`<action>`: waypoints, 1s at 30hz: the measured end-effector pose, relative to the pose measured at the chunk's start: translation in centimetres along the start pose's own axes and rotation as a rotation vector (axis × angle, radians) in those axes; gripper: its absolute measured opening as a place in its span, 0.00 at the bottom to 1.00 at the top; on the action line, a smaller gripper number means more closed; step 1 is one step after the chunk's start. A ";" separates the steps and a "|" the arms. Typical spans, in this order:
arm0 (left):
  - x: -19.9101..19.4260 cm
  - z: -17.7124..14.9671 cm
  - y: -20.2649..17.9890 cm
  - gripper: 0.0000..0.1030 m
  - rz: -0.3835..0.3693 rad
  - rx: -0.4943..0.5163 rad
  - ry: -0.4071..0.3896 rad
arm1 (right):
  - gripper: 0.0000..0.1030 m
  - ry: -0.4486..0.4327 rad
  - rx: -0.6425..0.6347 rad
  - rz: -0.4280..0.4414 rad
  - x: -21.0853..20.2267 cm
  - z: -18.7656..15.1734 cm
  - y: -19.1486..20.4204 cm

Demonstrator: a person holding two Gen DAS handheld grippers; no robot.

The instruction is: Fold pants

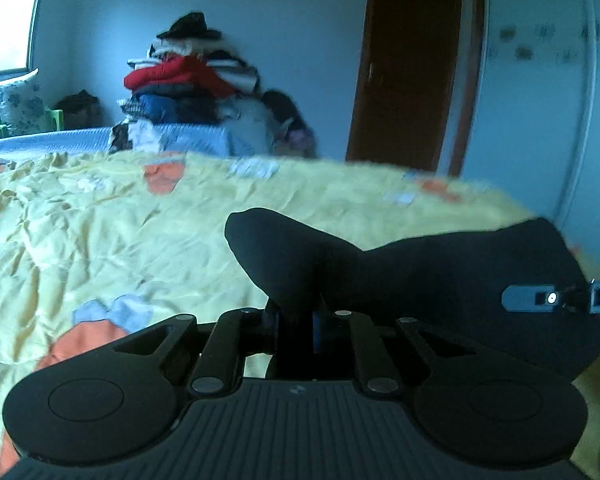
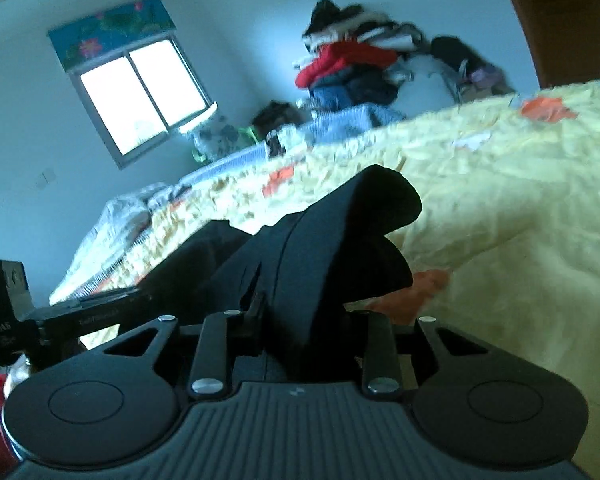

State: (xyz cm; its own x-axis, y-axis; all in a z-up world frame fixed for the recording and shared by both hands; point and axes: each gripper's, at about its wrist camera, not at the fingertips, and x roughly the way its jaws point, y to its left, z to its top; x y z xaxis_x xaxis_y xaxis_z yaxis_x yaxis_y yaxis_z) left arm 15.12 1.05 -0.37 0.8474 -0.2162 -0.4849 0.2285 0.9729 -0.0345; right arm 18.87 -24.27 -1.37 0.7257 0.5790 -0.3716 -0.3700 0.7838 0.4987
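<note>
Both the left gripper (image 1: 296, 320) and right gripper (image 2: 300, 320) have their jaws clamped on bunched black fabric pants (image 1: 440, 276), which rise just ahead of the fingers. Beyond the jaws, the crumpled yellow patterned bedspread (image 1: 120, 232) stretches wide to its far edge.

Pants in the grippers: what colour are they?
Plain black pants, showing best in the left wrist view, against the yellow bedspread.

The left tool (image 1: 295, 322) pinches black pants (image 1: 440, 276) above a yellow quilt (image 1: 120, 220), clothes pile (image 1: 188, 80) behind
</note>
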 end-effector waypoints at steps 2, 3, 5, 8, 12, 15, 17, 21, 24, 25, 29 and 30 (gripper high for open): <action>1.4 -0.9 0.7 0.25 0.035 0.018 0.069 | 0.34 0.050 -0.043 -0.079 1.6 -0.4 0.6; 1.6 -1.4 0.8 0.33 0.051 0.030 0.090 | 0.39 0.068 -0.081 -0.139 2.1 -0.8 1.0; 1.3 -2.0 0.7 0.50 0.093 0.063 0.090 | 0.46 0.080 -0.133 -0.195 2.2 -1.4 1.1; -0.3 -2.1 0.3 0.79 0.211 0.125 0.051 | 0.49 0.045 -0.135 -0.250 0.5 -1.8 0.4; -2.6 -1.2 -1.5 0.84 0.229 0.178 -0.032 | 0.52 -0.084 -0.182 -0.373 -2.2 -1.5 1.3; -3.1 -0.9 -3.1 0.90 0.098 0.151 -0.017 | 0.52 -0.081 -0.239 -0.267 -2.0 -1.4 2.9; -2.7 -1.4 -4.3 0.90 0.048 0.136 0.022 | 0.51 -0.017 -0.300 -0.215 -0.6 -2.1 4.1; -0.9 -3.6 -5.1 0.90 0.024 0.133 0.119 | 0.50 0.099 -0.427 -0.322 1.7 -4.1 3.9; -1.9 -4.0 -4.7 0.89 0.028 0.099 0.104 | 0.51 0.084 -0.380 -0.354 0.6 -4.0 3.8; -2.3 -3.8 -4.6 0.89 0.031 0.083 0.098 | 0.51 0.067 -0.379 -0.356 0.0 -3.9 4.1; -2.7 -3.8 -4.5 0.93 0.009 0.026 0.082 | 0.51 0.058 -0.358 -0.267 -0.9 -4.6 5.2; -2.0 -4.1 -4.6 0.93 0.015 0.039 0.105 | 0.51 0.084 -0.373 -0.280 -0.4 -5.1 5.2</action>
State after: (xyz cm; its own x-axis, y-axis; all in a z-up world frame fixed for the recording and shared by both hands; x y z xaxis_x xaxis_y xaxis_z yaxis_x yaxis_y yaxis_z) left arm 10.44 -2.71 -2.83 0.7963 -0.1904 -0.5742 0.2368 0.9715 0.0063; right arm 13.70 -19.26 -2.58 0.7835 0.3385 -0.5211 -0.3612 0.9305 0.0612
